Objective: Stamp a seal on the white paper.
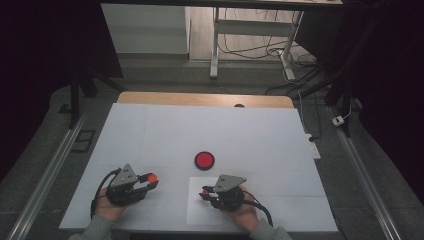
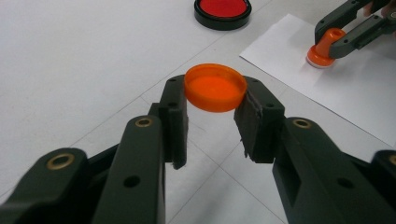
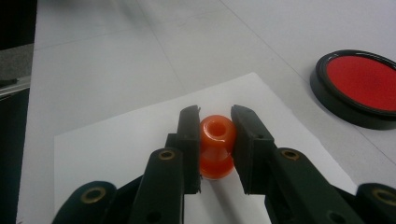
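Orange stamp [image 3: 216, 147] stands on the white paper sheet [image 3: 116, 154], pinched by the right hand-held gripper [image 1: 205, 192]. At its nine o'clock, the left hand-held gripper [image 2: 212, 119] clamps an orange cap [image 2: 215, 87]. Red ink pad [image 1: 204, 160] sits at twelve on the bench [image 1: 200, 130].

No readable text, label, brand, number or sign is showing anywhere. The white tabletop [image 1: 150, 135] and the white paper sheet [image 3: 116, 149] are lying blank, and the round red pad in its black rim [image 3: 359, 86], the orange plastic cap [image 2: 215, 87] and the orange plastic stamp [image 3: 216, 147] are carrying no markings that can be read.
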A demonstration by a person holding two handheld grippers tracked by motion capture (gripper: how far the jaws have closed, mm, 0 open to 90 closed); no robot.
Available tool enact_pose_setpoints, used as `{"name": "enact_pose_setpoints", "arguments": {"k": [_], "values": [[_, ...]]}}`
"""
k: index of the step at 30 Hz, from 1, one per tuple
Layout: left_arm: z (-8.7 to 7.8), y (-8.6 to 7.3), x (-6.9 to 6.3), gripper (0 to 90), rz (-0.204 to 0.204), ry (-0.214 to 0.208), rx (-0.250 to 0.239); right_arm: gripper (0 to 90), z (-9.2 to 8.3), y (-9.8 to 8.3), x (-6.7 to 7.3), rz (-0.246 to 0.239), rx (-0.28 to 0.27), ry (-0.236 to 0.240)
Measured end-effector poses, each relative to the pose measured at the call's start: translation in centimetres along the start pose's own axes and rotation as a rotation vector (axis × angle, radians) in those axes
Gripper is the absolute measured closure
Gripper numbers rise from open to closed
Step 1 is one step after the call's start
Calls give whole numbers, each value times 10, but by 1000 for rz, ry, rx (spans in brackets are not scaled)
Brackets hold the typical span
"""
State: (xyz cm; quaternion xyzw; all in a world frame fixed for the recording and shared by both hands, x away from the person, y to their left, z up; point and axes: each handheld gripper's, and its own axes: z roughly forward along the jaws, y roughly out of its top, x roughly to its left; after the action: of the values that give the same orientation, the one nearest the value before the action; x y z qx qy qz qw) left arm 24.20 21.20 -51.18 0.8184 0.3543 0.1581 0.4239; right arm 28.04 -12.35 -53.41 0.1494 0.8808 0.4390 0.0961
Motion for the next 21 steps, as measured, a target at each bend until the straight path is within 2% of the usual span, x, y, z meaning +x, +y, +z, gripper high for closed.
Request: {"name": "enact_pose_setpoints", "arguments": {"k": [21], "values": [[-1, 0, 0, 647, -2, 3, -3, 727, 1, -2, 0, -3, -13, 7]]}}
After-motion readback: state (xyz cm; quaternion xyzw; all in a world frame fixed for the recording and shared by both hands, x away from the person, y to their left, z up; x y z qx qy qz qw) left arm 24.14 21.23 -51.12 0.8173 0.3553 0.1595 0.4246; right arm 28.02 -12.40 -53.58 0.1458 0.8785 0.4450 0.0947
